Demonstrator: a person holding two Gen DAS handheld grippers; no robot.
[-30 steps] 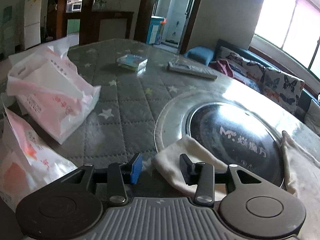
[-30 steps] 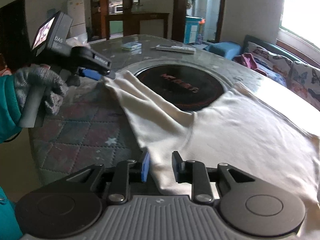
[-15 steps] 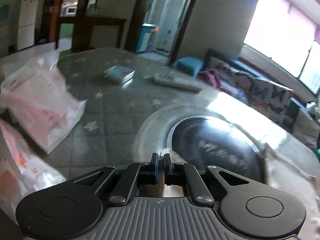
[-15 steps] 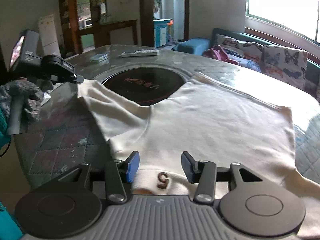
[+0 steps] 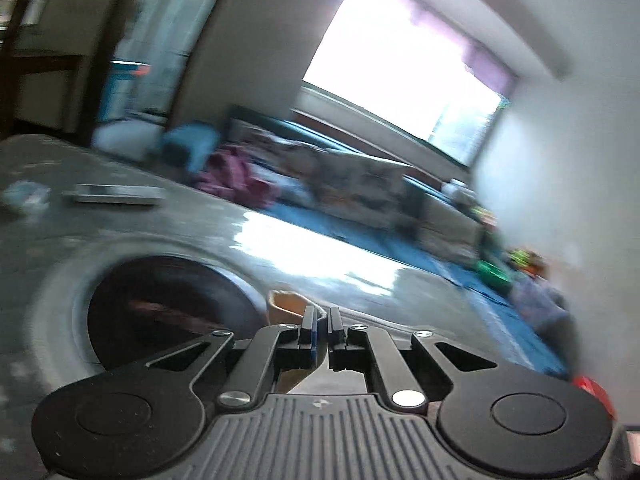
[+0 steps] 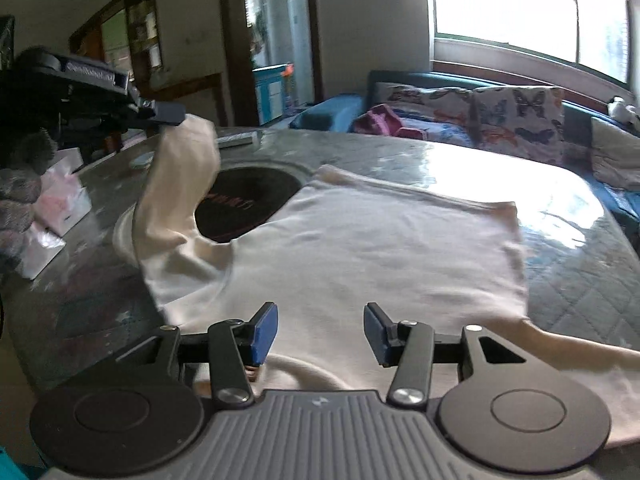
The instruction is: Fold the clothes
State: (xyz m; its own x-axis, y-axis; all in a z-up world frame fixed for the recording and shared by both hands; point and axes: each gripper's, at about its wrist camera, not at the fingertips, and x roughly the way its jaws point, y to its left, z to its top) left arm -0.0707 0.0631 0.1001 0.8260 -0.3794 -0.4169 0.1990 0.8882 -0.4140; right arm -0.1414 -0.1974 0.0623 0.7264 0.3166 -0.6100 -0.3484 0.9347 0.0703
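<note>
- My left gripper (image 5: 322, 320): jaws together, clamped on the end of the sleeve (image 6: 180, 184) of the cream shirt (image 6: 360, 248). The sleeve is raised off the surface (image 6: 460, 160) and hangs down in a curve from the jaws.
- In the left wrist view a small fold of the cream cloth shows just ahead of the closed jaws; that view is blurred.
- My right gripper (image 6: 320, 332): jaws apart, holding nothing, poised over the near edge of the shirt by the neckline.
- Shirt body: spread flat on the surface, its far hem toward the window side, the other sleeve trailing off to the right.
- A dark round cooktop plate (image 6: 244, 204) is set in the surface; the shirt's edge overlaps its rim.
- Pink-and-white bags (image 6: 60, 208) lie on the left part of the surface, apart from the shirt.
</note>
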